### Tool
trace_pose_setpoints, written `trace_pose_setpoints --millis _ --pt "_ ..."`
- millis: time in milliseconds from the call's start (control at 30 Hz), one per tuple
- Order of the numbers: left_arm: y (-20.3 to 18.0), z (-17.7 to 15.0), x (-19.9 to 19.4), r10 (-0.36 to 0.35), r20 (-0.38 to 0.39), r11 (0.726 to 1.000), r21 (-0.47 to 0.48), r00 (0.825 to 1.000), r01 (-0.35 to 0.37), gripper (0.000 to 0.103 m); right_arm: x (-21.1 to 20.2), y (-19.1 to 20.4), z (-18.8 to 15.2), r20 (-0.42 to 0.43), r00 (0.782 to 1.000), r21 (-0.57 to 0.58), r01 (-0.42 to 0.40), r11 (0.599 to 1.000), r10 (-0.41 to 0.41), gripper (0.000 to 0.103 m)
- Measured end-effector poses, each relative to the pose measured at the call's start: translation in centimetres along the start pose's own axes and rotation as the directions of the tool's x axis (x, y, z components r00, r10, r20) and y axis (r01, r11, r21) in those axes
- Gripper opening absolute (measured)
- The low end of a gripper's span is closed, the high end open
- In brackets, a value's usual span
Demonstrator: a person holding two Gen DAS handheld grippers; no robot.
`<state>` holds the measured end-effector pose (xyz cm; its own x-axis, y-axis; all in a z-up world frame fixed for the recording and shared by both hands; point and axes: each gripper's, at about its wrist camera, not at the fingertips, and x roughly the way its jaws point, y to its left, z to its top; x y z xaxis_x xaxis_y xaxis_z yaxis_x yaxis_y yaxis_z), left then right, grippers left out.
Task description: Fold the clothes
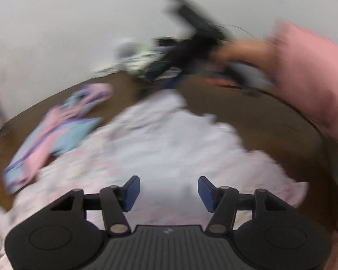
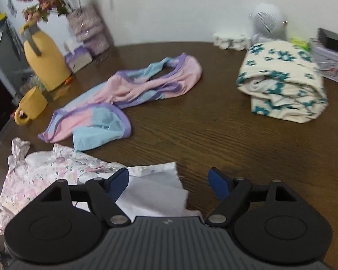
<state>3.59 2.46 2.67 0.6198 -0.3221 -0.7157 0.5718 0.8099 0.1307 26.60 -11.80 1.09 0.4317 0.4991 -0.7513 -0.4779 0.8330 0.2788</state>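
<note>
A pale pink floral garment (image 1: 160,144) lies crumpled on the brown table, blurred in the left wrist view. My left gripper (image 1: 169,190) hovers over its near part, open, with nothing between the pads. In the right wrist view the same floral garment (image 2: 45,171) lies at the lower left, with a white inside layer (image 2: 155,193) showing. My right gripper (image 2: 169,183) is open above that white edge, its left finger over the cloth. A pink, blue and purple garment (image 2: 115,103) lies unfolded further back. A cream cloth with teal flowers (image 2: 284,81) sits folded at the right.
The right gripper and a hand in a pink sleeve (image 1: 308,72) show blurred in the left wrist view. A yellow jug (image 2: 45,60), yellow mug (image 2: 31,105), tissue box (image 2: 77,58) and flower vase (image 2: 87,29) stand at the left. A white fan (image 2: 267,22) and tin (image 2: 329,63) stand at the back right.
</note>
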Motion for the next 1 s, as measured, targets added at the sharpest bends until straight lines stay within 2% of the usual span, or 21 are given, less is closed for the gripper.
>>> trace_pose_setpoints --millis 133,200,333,433,500,567,600,700,867,1000 --pt "-1.7 0.0 1.4 -0.005 -0.029 0.999 0.036 1.0 0.006 0.047 1.1 1.0 0.0 -0.035 0.999 -0.057 -0.013 0.998 0.011 0.074" --pt "-2.6 0.1 2.1 -0.007 -0.044 0.998 0.054 0.999 0.01 0.039 1.5 1.5 0.0 -0.048 0.999 -0.094 -0.009 0.996 0.005 0.069" --pt "-4.3 0.1 3.4 -0.011 -0.073 0.996 0.09 0.997 0.018 0.033 2.3 2.2 0.1 -0.065 0.998 -0.155 -0.014 0.988 0.004 0.062" --pt "-5.6 0.1 4.5 -0.013 -0.095 0.993 0.117 0.995 0.024 0.031 2.7 2.6 0.1 -0.084 0.996 -0.178 -0.032 0.984 0.017 0.043" --pt "-6.1 0.1 4.6 -0.01 -0.096 0.991 0.135 0.995 0.023 0.028 3.1 3.1 -0.1 -0.106 0.994 -0.205 -0.035 0.978 0.014 0.017" --pt "-6.6 0.2 4.7 -0.005 -0.098 0.988 0.153 0.995 0.02 0.022 3.3 3.6 -0.2 -0.113 0.994 -0.244 -0.016 0.97 -0.013 0.011" --pt "-6.8 0.2 4.8 -0.003 -0.099 0.986 0.163 0.995 0.019 0.018 3.3 3.9 -0.3 -0.112 0.993 -0.267 -0.001 0.964 -0.03 0.003" --pt "-7.6 0.3 4.8 0.001 -0.104 0.981 0.193 0.995 0.019 0.01 3.3 4.4 -0.4 -0.106 0.991 -0.328 0.047 0.944 -0.087 0.001" --pt "-9.2 0.9 4.6 -0.048 -0.118 0.972 0.223 0.992 0.074 0.01 2.5 3.1 -0.5 -0.096 0.973 -0.388 0.159 0.908 -0.211 0.001" --pt "-11.5 1.9 4.9 -0.097 -0.137 0.951 0.279 0.986 0.132 0.01 0.9 0.4 -1.3 -0.101 0.946 -0.414 0.24 0.878 -0.307 0.001"
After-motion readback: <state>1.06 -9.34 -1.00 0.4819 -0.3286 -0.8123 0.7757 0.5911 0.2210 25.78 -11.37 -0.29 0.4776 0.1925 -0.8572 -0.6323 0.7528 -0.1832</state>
